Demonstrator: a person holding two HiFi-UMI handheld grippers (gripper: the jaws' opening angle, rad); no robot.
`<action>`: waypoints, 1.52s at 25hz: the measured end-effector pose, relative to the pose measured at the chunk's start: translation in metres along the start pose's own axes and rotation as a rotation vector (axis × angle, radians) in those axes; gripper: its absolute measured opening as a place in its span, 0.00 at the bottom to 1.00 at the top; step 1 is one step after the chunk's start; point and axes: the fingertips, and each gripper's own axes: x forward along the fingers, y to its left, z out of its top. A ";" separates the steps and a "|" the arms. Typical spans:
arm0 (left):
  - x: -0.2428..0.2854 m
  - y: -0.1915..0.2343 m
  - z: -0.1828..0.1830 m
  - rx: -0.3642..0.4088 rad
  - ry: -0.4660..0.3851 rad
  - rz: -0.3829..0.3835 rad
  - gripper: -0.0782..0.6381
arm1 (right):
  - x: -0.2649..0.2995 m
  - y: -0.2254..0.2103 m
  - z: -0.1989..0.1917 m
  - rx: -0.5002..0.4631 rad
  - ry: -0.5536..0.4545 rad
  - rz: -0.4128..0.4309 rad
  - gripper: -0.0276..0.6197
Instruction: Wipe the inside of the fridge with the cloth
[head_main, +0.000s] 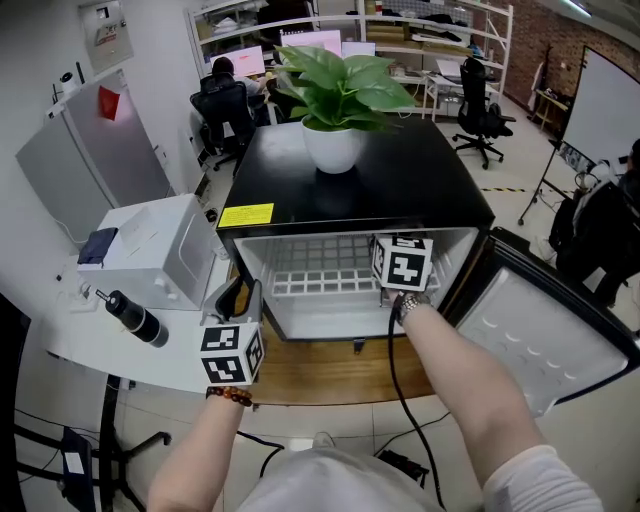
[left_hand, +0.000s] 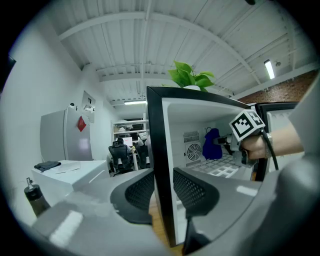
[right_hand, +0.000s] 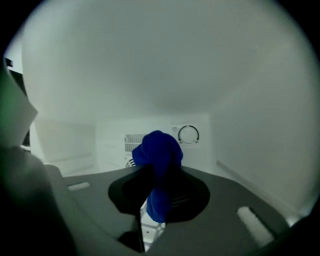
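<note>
A small black fridge (head_main: 425, 175) stands open, white inside, with a wire shelf (head_main: 320, 272). My right gripper (right_hand: 157, 186) reaches into it, shut on a bunched blue cloth (right_hand: 159, 162) that stands up between the jaws, short of the back wall with its dial (right_hand: 188, 134) and vent (right_hand: 133, 140). In the head view only its marker cube (head_main: 403, 262) shows. The left gripper view catches the cloth (left_hand: 212, 145) in the air above the shelf. My left gripper (left_hand: 163, 184) clamps the front edge of the fridge's left wall (left_hand: 159, 165), one jaw on each side.
A potted plant (head_main: 335, 140) sits on the fridge top. The fridge door (head_main: 545, 335) hangs open to the right. A white box (head_main: 160, 250) and a black bottle (head_main: 135, 318) are on the table at left. A black cable (head_main: 395, 385) trails from my right hand.
</note>
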 end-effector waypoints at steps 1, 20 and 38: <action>0.000 0.000 0.000 -0.001 0.000 -0.002 0.27 | -0.003 0.010 0.002 -0.008 -0.012 0.024 0.15; -0.007 -0.007 0.004 0.026 -0.018 -0.051 0.27 | -0.005 0.198 -0.027 -0.023 0.081 0.344 0.15; -0.011 -0.012 0.006 0.069 -0.039 -0.061 0.27 | 0.019 0.195 -0.065 -0.159 0.280 0.269 0.15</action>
